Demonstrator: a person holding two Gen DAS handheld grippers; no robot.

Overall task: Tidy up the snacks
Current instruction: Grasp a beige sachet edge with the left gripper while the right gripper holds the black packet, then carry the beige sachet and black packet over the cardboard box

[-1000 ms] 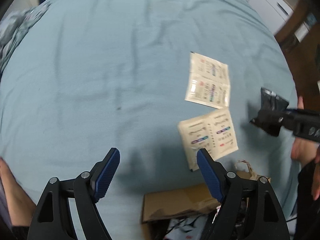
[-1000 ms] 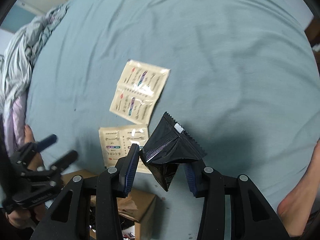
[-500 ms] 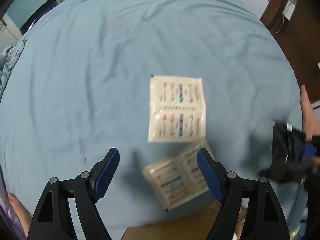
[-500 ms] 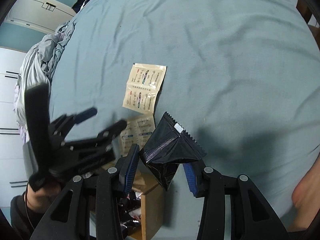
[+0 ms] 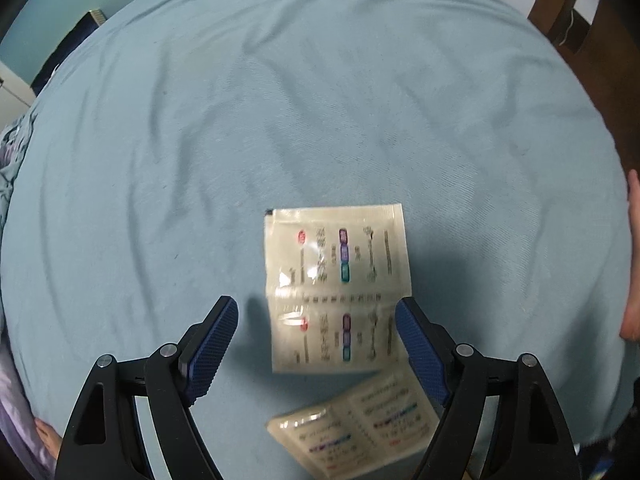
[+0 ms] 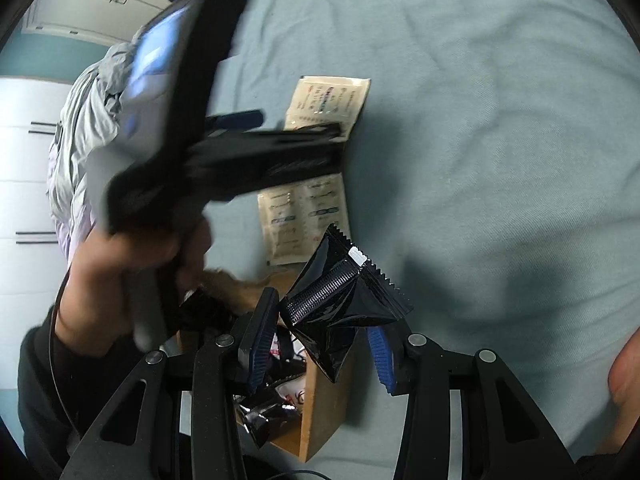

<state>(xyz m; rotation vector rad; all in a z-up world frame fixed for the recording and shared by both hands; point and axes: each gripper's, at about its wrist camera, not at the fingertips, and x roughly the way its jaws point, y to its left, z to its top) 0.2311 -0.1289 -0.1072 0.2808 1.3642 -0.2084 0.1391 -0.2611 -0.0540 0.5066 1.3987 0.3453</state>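
Two cream twin-sachet packets lie flat on the blue bedsheet (image 5: 200, 140). My left gripper (image 5: 316, 328) hangs open, pointing down, with the farther cream packet (image 5: 336, 280) between and just beyond its blue pads, not touched. The nearer cream packet (image 5: 352, 432) lies below it, blurred. In the right wrist view my right gripper (image 6: 322, 316) is shut on a crumpled black zip pouch (image 6: 344, 304), held above the corner of a cardboard box (image 6: 320, 412). The left gripper (image 6: 288, 136) shows there blurred, over the farther packet (image 6: 328, 100), with the nearer packet (image 6: 304, 216) beneath.
The box holds several dark snack packets (image 6: 272, 400). A hand in a dark sleeve (image 6: 132, 272) grips the left tool. Crumpled grey bedding (image 6: 80, 120) lies at the bed's left side. Bare skin of a person (image 6: 624, 372) rests at the sheet's right edge.
The left gripper has swept across the bed from near the box until it hangs over the farther cream packet, still open. The right gripper has kept the black pouch and tilted toward the box.
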